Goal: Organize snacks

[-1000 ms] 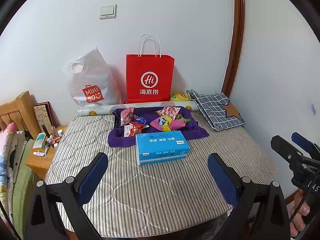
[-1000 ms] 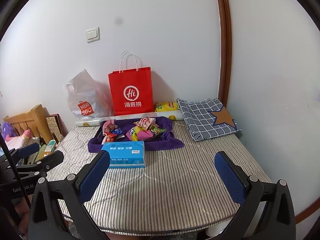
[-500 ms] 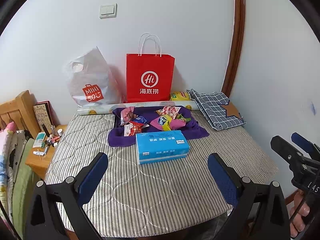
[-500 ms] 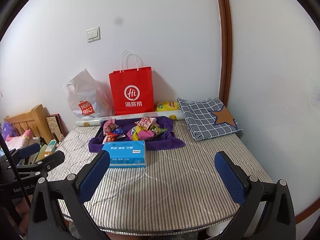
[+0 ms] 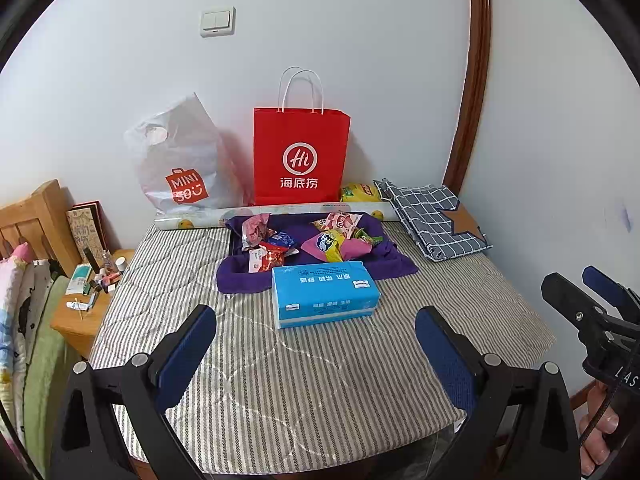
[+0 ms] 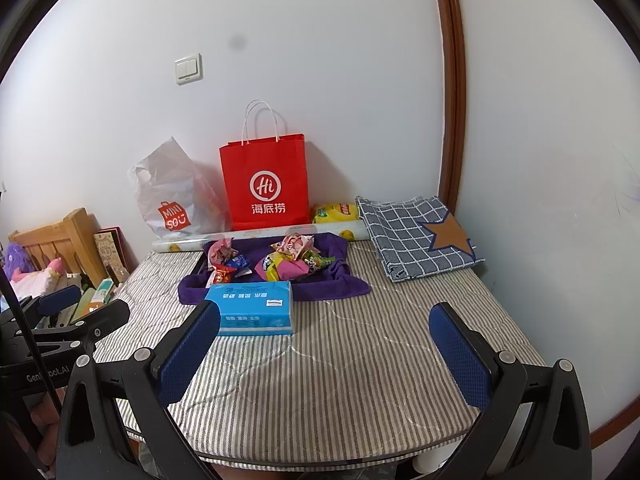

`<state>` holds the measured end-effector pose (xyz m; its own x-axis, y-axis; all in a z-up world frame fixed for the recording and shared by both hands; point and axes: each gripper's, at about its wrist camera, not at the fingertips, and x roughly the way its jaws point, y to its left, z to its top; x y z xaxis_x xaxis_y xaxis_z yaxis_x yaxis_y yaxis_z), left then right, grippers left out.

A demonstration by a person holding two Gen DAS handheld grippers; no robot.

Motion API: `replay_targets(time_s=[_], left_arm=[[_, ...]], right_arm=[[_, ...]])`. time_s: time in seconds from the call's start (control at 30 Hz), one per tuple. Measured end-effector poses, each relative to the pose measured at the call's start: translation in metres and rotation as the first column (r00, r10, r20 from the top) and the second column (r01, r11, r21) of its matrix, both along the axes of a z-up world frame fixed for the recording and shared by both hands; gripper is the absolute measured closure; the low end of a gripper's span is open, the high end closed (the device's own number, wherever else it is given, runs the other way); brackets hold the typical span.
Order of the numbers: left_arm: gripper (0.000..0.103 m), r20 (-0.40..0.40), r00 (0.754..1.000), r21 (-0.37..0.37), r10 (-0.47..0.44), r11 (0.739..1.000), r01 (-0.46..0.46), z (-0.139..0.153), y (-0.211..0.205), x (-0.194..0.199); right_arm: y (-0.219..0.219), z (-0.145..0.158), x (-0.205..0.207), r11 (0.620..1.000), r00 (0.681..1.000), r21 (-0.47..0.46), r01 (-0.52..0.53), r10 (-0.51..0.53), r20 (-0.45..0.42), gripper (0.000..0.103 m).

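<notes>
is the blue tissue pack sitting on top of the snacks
No, the blue tissue pack lies on the striped table cover in front of the purple cloth holding the snacks.

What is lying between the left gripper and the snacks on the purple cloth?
In the left wrist view, the blue tissue pack lies between the open left gripper and the snacks; before it is bare striped cover.

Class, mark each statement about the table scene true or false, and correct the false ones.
1. The snacks lie on a purple cloth. True.
2. The tissue pack stands behind the red bag. False: it lies in front of the cloth, nearer the grippers.
3. The left gripper holds a snack. False: its fingers are open and empty.
4. The checked cloth has a brown star. True.
5. The right gripper is open. True.
</notes>
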<state>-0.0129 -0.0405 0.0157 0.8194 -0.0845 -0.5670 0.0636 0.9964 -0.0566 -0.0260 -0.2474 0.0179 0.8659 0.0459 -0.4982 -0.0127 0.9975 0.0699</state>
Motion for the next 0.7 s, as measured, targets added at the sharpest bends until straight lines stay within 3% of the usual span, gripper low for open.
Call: replay_targets(time_s=[0.7], left_arm=[[0.002, 0.0, 1.0, 0.0, 0.0, 1.0, 0.0, 0.0007, 0.0012, 0.0001]], right_arm=[[0.0044, -0.0015, -0.0009, 1.0, 1.0, -0.002, -0.006, 0.006, 0.001, 0.0]])
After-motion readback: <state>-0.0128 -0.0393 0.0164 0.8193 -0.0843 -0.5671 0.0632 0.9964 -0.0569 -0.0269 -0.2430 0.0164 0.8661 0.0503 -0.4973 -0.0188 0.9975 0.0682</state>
